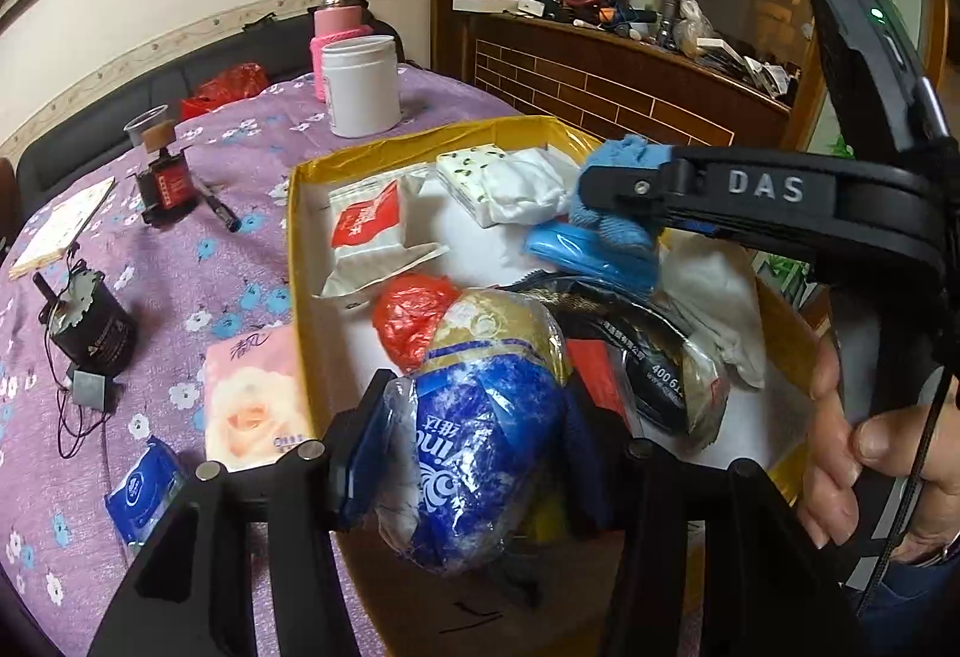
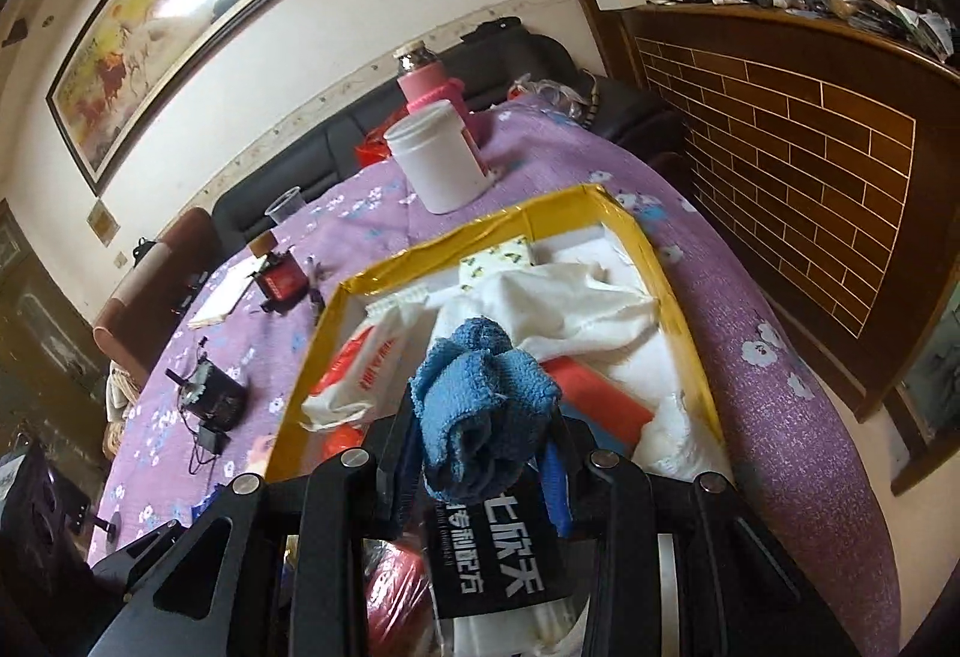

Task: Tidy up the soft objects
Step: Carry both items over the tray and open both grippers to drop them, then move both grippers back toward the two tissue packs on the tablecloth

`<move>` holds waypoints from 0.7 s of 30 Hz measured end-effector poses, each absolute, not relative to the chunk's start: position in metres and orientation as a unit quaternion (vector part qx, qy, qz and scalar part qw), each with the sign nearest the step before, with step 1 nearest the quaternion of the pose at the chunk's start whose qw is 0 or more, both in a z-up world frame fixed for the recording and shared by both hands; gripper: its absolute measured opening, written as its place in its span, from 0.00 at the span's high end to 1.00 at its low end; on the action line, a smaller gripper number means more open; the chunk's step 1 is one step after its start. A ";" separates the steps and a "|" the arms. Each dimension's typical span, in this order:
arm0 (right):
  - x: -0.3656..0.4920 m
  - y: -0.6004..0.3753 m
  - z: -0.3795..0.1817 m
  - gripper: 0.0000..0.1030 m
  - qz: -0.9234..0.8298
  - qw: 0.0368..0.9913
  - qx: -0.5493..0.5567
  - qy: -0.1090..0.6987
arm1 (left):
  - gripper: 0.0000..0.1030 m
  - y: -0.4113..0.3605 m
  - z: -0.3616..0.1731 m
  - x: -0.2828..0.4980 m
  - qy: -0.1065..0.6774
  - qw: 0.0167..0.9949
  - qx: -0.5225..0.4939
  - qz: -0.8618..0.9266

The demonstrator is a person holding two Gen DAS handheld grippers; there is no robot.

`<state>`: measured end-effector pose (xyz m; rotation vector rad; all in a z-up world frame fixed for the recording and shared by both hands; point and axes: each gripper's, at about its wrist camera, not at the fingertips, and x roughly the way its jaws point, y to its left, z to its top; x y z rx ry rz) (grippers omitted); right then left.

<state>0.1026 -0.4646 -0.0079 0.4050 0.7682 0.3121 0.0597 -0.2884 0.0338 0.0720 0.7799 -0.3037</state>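
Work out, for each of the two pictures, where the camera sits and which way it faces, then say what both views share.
Left wrist: on the left gripper, looking down into the yellow box; its fingers pinch a blue plastic pack; the right gripper and a hand show.
Right wrist: on the right gripper, looking along the box to the wall; its fingers pinch a blue cloth.
Shared: box, cloth, white jar, purple tablecloth.

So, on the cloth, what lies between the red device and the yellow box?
A black pen, in the left wrist view, between the red device and the yellow box.
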 end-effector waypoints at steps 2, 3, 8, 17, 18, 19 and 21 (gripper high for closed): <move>0.104 -0.464 -0.010 0.61 0.147 0.893 0.193 0.380 | 0.43 -0.290 0.034 0.059 0.376 0.914 0.039 -0.149; 0.103 -0.462 -0.011 0.61 0.146 0.892 0.193 0.381 | 0.40 -0.290 0.034 0.058 0.377 0.913 0.039 -0.150; 0.098 -0.461 -0.004 0.51 0.151 0.896 0.191 0.372 | 0.34 -0.289 0.038 0.057 0.373 0.915 0.031 -0.153; 0.084 -0.462 0.020 0.44 0.146 0.910 0.193 0.338 | 0.26 -0.282 0.056 0.040 0.345 0.926 0.030 -0.152; 0.083 -0.461 0.023 0.44 0.147 0.911 0.192 0.335 | 0.26 -0.279 0.059 0.037 0.341 0.927 0.028 -0.151; 0.081 -0.460 0.025 0.44 0.148 0.911 0.192 0.333 | 0.26 -0.276 0.061 0.035 0.339 0.928 0.025 -0.151; 0.079 -0.455 0.030 0.44 0.159 0.911 0.194 0.328 | 0.26 -0.270 0.065 0.032 0.333 0.931 0.020 -0.150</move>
